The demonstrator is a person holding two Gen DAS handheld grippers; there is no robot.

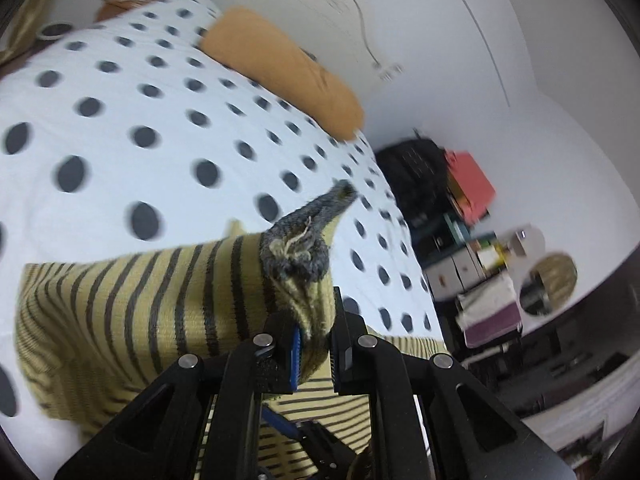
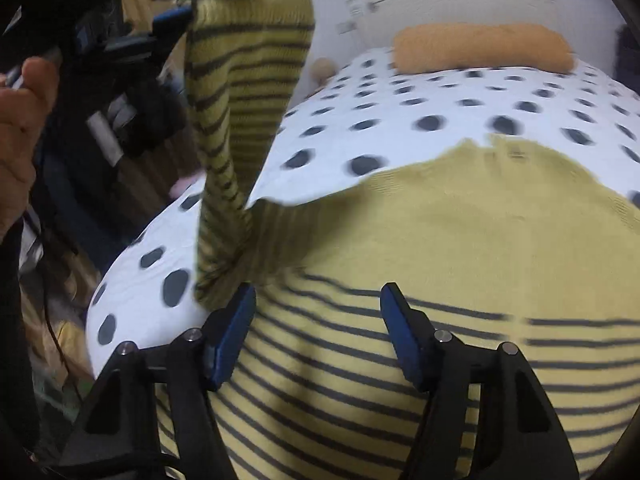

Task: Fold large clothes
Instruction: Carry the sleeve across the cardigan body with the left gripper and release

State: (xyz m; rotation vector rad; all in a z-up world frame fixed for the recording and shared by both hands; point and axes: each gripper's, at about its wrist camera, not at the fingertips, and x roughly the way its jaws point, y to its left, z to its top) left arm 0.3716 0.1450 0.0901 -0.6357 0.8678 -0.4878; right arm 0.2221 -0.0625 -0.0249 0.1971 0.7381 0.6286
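Our left gripper (image 1: 314,346) clamps its fingers on the striped sweater's sleeve (image 1: 168,300); our right gripper (image 2: 318,332) hovers, fingers apart, above the sweater (image 2: 460,240) on the bed (image 2: 400,104).

The sweater (image 2: 500,240) was a soft, matt ribbed knit in yellow with dark stripes; its grey cuff (image 1: 296,248) looked fuzzy and frayed, with loose threads. The bedcover (image 1: 140,92) was smooth, matt white cloth printed with dark dots. The orange pillow (image 1: 280,68) appeared to be a plain matt fabric, though blur hid its weave. The left hand-held gripper (image 1: 313,344) was matt black plastic with shiny metal pins, and the right hand-held gripper (image 2: 318,332) carried smooth blue pads (image 2: 234,340).
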